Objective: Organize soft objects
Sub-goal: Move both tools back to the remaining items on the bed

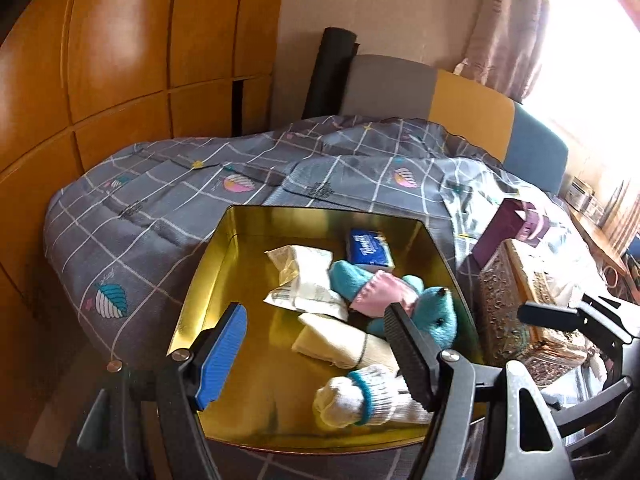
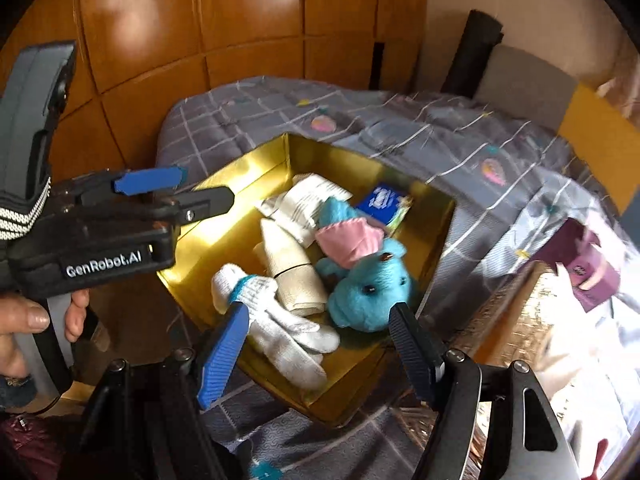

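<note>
Teddy (image 2: 370,286), blue with pink dress, lies in gold tin (image 2: 244,176); right claw (image 2: 316,316) released, maybe touching.

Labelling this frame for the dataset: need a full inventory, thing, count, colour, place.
tin box: 1, gold, on the bed
plush toy: 1, blue with pink cloth, in box
work glove: 1, white with blue cuff, in box
rolled cloth: 1, cream, in box
tissue pack: 1, blue, far corner of box
plastic packets: 2, white, in box
quilt: 1, grey checked, on bed
ornate box: 1, bronze, beside tin
small box: 1, purple, on quilt
left gripper: open, over box
right gripper: open, over glove
</note>
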